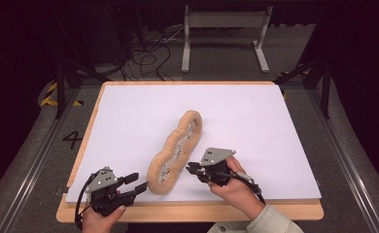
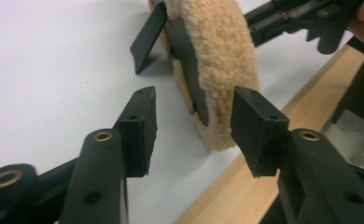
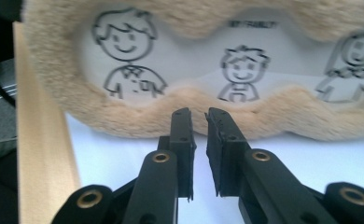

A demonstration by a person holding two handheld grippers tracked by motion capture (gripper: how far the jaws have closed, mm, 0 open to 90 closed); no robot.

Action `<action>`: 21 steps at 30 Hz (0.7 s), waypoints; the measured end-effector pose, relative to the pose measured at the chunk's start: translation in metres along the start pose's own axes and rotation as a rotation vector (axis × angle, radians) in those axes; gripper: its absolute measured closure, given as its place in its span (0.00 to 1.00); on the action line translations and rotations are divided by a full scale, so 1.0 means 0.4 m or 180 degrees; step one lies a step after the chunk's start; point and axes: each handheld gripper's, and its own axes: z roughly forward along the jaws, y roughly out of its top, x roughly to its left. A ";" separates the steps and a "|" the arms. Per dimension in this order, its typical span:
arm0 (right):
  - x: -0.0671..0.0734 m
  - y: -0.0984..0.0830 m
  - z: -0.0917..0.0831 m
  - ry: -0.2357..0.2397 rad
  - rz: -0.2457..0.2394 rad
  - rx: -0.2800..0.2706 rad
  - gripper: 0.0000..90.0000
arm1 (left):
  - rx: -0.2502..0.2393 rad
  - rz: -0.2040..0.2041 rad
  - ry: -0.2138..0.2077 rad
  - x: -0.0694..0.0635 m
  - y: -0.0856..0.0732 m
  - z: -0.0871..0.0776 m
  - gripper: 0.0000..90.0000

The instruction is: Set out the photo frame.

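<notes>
The fuzzy frame (image 1: 176, 151) stands upright on its edge near the table's (image 1: 129, 104) front, propped by its back stand – so neither gripper needs to hold it. Left gripper (image 1: 133, 184) is half open just off its end, gripping nothing; right gripper (image 1: 193, 168) is nearly shut, empty, facing the pictures

A fuzzy tan plush frame (image 1: 175, 153) stands on matt white paper (image 1: 255, 121) over a smooth wooden table (image 1: 192, 212).

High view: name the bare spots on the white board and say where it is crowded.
Free: the white board left of the plush picture frame, and its right half up to the far edge. Crowded: the near edge, where the left claw and right claw flank the frame's end.
</notes>
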 end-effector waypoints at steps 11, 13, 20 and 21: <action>-0.058 -0.018 -0.012 -0.0211 0.0199 0.0004 0.79 | 0.0232 -0.0049 -0.0073 -0.019 0.003 0.072 0.40; -0.061 -0.019 -0.013 -0.0230 0.0205 0.0004 0.78 | 0.0261 -0.0061 -0.0084 -0.019 0.003 0.083 0.39; -0.074 -0.026 -0.017 -0.0275 0.0230 -0.0010 0.74 | 0.0316 -0.0007 -0.0051 -0.032 0.014 0.118 0.47; -0.075 -0.027 -0.017 -0.0282 0.0232 -0.0010 0.73 | 0.0316 -0.0018 -0.0041 -0.033 0.016 0.120 0.52</action>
